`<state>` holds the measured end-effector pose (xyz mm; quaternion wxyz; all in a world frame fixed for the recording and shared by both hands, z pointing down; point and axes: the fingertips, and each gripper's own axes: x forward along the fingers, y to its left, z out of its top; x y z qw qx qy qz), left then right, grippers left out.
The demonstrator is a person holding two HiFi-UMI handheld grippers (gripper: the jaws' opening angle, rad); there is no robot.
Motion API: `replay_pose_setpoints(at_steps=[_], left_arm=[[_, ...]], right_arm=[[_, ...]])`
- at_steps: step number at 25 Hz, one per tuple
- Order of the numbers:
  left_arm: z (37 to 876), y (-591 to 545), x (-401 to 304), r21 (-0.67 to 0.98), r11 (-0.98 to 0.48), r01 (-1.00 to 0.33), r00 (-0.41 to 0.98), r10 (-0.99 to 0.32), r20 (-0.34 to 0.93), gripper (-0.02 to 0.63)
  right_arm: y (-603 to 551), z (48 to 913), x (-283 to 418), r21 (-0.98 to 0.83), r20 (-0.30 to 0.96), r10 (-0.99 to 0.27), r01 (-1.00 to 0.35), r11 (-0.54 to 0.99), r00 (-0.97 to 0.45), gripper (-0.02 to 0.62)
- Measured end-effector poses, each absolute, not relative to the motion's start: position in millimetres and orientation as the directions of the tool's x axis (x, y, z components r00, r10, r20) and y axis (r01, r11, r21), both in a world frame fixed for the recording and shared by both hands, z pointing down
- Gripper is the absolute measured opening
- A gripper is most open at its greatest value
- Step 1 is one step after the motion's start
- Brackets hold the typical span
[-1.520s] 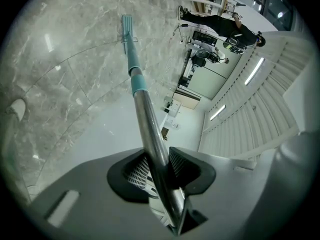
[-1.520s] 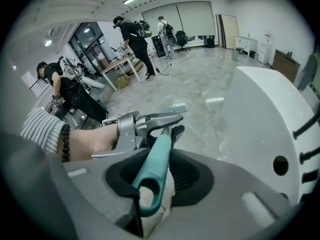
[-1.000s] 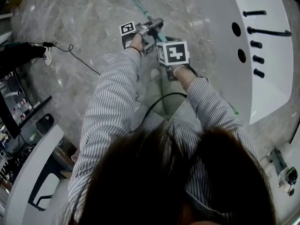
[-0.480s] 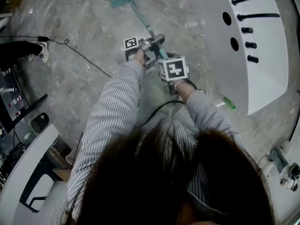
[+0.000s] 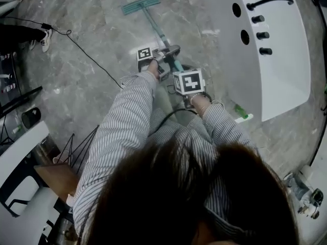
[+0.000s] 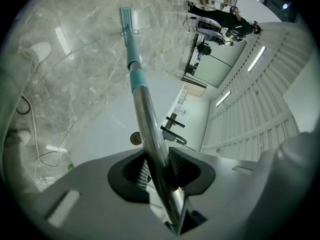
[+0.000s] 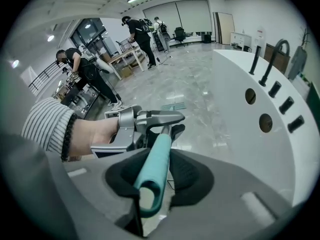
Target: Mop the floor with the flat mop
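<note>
Our left gripper (image 6: 159, 170) was clamped on the metal pole (image 6: 145, 114) of the flat mop, and our right gripper (image 7: 154, 176) was closed round its teal grip (image 7: 156, 159). The pole slanted down to the mop head (image 5: 140, 4), flat on the marble floor (image 5: 87, 34) ahead, beside a white fixture (image 5: 281, 70). We judged the mopping under way. No wet trail showed, so how much remained was unclear.

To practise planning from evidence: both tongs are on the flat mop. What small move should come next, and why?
Probably push the mop head a little way forward. The left tongs and right tongs are both shut on the handle, the mop head lies flat on the floor, and bare floor stretches beyond it.
</note>
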<state>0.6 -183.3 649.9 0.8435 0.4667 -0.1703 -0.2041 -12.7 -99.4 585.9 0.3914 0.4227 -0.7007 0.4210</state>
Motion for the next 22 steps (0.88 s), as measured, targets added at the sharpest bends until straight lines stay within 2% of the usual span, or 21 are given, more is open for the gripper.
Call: replay_pose_setpoints(at_steps=[9, 15, 22], left_arm=[[657, -44, 85, 0.847, 0.473, 0.242, 0.821, -0.565, 0.080, 0.104], [653, 38, 123, 0.839, 0.497, 0.223, 0.850, -0.520, 0.082, 0.098], [646, 60, 137, 0.827, 0.521, 0.212, 0.859, -0.503, 0.097, 0.100]], right_arm=[[43, 594, 77, -0.241, 0.923, -0.200, -0.899, 0.365, -0.329, 0.114], [124, 592, 113, -0.267, 0.914, -0.203, -0.897, 0.351, -0.351, 0.114], [141, 582, 128, -0.290, 0.911, -0.190, -0.896, 0.336, -0.366, 0.114]])
